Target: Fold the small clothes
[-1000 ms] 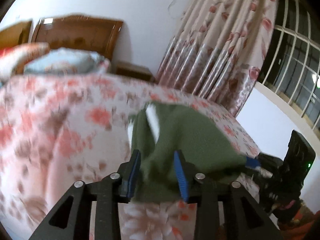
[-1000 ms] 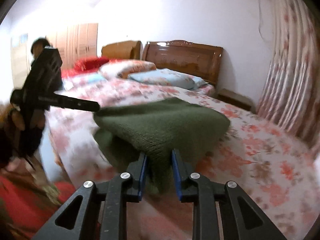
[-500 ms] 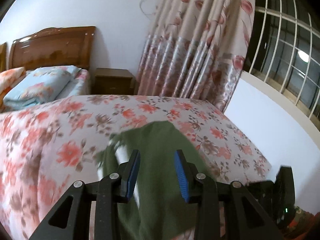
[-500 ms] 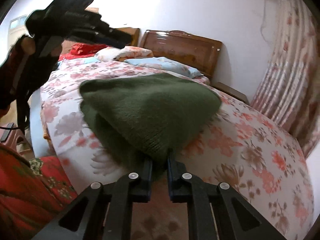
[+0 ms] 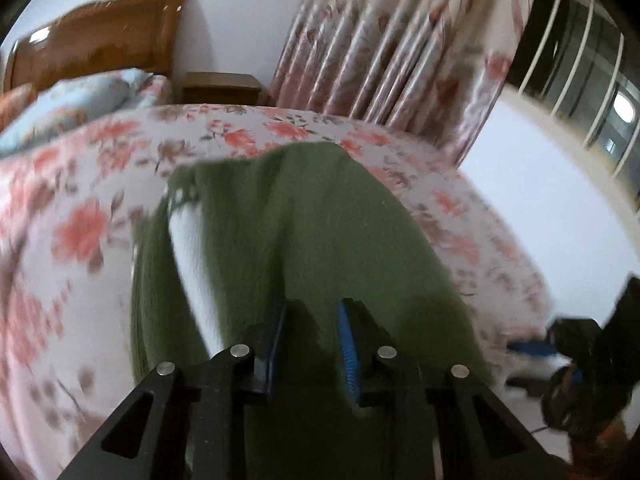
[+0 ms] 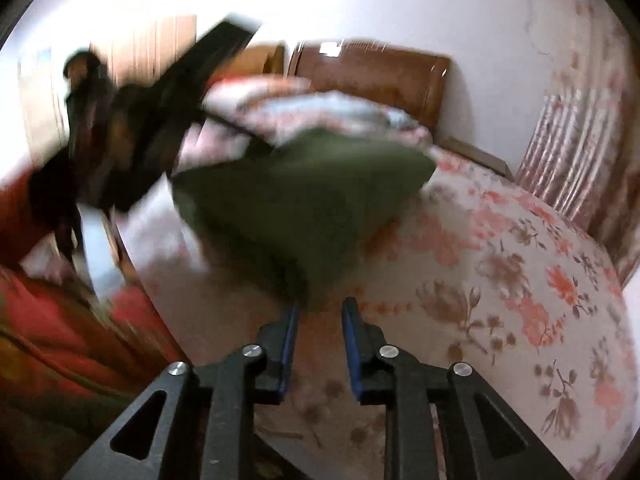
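Both tools point down at a slant over the bed (image 5: 80,184) with its flowered cover.

The left tool (image 5: 310,344) sits low over the green knitted garment (image 5: 320,232), which fills the middle of its view and spreads away across the bed. Green cloth lies between its blue pads (image 5: 347,352) and its jaws are closing; whether the pads already press the cloth cannot be told. A white strip (image 5: 192,264) shows along a fold on the garment's left side.

The right tool (image 6: 319,344) is released: its pads stand apart with only the bed cover showing between them, and the near corner of the green knitted garment (image 6: 312,200) lies just beyond its tips. The garment rests bunched on the bed, with the left tool reaching to its far side from the blurred upper left.

Half a second ago the right tool was clenched on the garment's near corner; it has let go. The left tool's jaws stood wider then and have narrowed, and it has moved in closer over the cloth.
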The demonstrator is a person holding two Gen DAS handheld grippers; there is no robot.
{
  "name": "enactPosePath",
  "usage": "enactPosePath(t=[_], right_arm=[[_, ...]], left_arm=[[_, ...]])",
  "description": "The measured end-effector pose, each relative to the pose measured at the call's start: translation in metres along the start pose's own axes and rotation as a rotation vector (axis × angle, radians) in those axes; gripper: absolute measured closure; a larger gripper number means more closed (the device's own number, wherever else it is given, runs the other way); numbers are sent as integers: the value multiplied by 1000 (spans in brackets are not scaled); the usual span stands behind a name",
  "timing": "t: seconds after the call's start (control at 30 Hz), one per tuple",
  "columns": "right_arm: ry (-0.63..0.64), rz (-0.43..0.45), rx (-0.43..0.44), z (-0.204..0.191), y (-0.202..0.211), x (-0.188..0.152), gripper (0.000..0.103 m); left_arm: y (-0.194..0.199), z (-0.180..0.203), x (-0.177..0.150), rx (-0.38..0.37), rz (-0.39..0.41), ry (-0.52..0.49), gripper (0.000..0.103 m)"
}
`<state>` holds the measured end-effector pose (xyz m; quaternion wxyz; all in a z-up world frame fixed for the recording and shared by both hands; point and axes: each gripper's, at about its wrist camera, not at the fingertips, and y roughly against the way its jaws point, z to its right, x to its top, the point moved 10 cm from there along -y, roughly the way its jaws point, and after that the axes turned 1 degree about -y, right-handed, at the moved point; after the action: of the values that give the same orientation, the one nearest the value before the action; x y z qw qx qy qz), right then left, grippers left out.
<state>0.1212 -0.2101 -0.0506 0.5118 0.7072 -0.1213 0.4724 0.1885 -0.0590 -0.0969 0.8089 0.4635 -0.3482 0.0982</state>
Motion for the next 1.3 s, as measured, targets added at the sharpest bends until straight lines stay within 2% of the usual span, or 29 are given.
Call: enactPosePath(t=[0.03, 0.07, 0.1, 0.17, 0.23, 0.27, 0.37, 0.43, 0.5, 0.57, 0.6, 0.63, 0.7, 0.77, 0.83, 0.87, 0.9, 0.93, 0.97, 1.03, 1.07, 1.13, 1.17, 1.27, 1.3], right_arm=[[-29, 46, 18, 1, 6, 11, 97], [-47, 84, 24, 2, 9, 22, 13], [-60, 129, 9, 4, 10, 38, 0], [-62, 183, -52, 4, 2, 67, 0], [-34, 178, -90, -3, -14, 81, 0], [1, 147, -107, -9, -30, 82, 0], [83, -23, -109, -23, -77, 46, 0], [195, -18, -190, -28, -82, 28, 0], [176, -42, -174, -25, -81, 29, 0], [150, -39, -148, -22, -81, 30, 0], [152, -31, -146, -22, -80, 29, 0], [152, -25, -149, -23, -79, 27, 0], [149, -19, -154, -25, -76, 26, 0], [152, -19, -154, -26, -75, 26, 0], [152, -16, -153, -24, -77, 26, 0], [152, -15, -154, -23, -79, 26, 0], [152, -12, -155, -23, -78, 25, 0], [150, -10, -153, -23, -78, 24, 0], [148, -7, -148, -22, -77, 23, 0], [150, -2, -134, -24, -76, 22, 0], [149, 4, -133, -24, -75, 22, 0], [136, 11, -120, -23, -75, 23, 0], [131, 17, -106, -24, -74, 23, 0], [121, 18, -76, -25, -70, 24, 0], [92, 19, -32, -23, -66, 28, 0]], left_arm=[[2, -1, -3, -9, 10, 4, 79], [5, -2, -6, -18, 20, 12, 80], [7, -4, -6, -30, 24, 27, 80], [10, -5, -7, -45, 33, 56, 82], [12, -5, -9, -33, 48, 52, 83], [13, -4, -10, -20, 59, 44, 83], [18, -4, -15, -2, 77, 25, 83], [20, -4, -10, -8, 60, 42, 83], [26, -4, 10, 13, 66, 43, 83], [35, 2, 43, 50, 126, 17, 81], [37, 7, 61, 52, 152, 4, 78], [36, 13, 77, 47, 167, -8, 70], [18, 17, 107, 58, 164, -12, 67], [-14, 11, 124, 91, 126, 4, 67], [-39, -2, 120, 144, 75, 21, 67], [-55, -19, 107, 206, 37, 48, 68], [-63, -31, 94, 233, 20, 70, 68], [-70, -41, 81, 221, 7, 99, 75], [-69, -50, 72, 170, 14, 160, 84], [-49, -66, 72, 106, 92, 268, 85], [-46, -72, 69, 84, 99, 284, 89], [-46, -76, 65, 9, 102, 301, 90], [-44, -76, 64, -5, 117, 313, 90], [-43, -72, 64, 48, 128, 275, 90], [-43, -71, 64, 61, 131, 269, 90]])
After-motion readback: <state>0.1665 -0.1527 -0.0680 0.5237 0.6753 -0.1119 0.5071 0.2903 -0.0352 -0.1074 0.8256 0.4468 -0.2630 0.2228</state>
